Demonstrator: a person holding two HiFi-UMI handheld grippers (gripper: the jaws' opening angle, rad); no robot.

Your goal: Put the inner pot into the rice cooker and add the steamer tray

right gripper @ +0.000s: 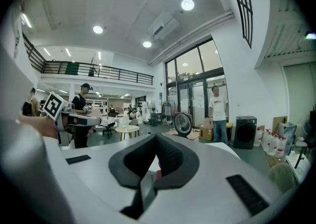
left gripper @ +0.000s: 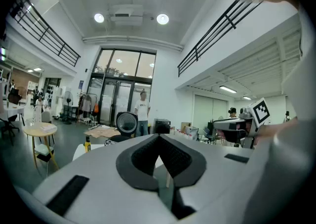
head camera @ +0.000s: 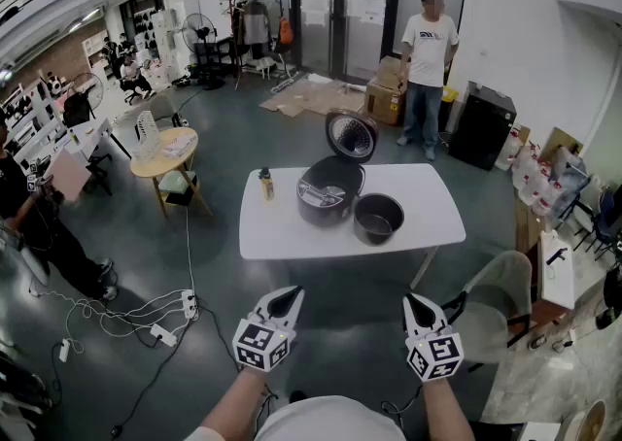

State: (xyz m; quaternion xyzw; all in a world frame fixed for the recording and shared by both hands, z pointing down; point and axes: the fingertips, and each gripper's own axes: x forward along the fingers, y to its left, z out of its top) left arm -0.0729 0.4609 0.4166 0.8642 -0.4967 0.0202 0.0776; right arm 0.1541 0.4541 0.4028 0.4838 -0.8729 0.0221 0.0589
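Observation:
A dark rice cooker (head camera: 328,192) stands on the white table (head camera: 292,235) with its round lid (head camera: 351,135) up. The dark inner pot (head camera: 378,218) sits on the table just right of it. I cannot make out a steamer tray. My left gripper (head camera: 288,298) and right gripper (head camera: 418,301) hover side by side well short of the table's near edge, both shut with nothing between their fingers. The left gripper view shows the left gripper (left gripper: 159,141) pointing toward the raised lid (left gripper: 127,122). In the right gripper view the right gripper (right gripper: 157,144) is shut too, with the lid (right gripper: 183,123) far ahead.
A small yellow bottle (head camera: 265,184) stands on the table's left part. A person (head camera: 428,60) stands beyond the table. A round wooden table (head camera: 163,152) is at the left, a chair (head camera: 496,293) at the right, and cables with a power strip (head camera: 165,318) lie on the floor.

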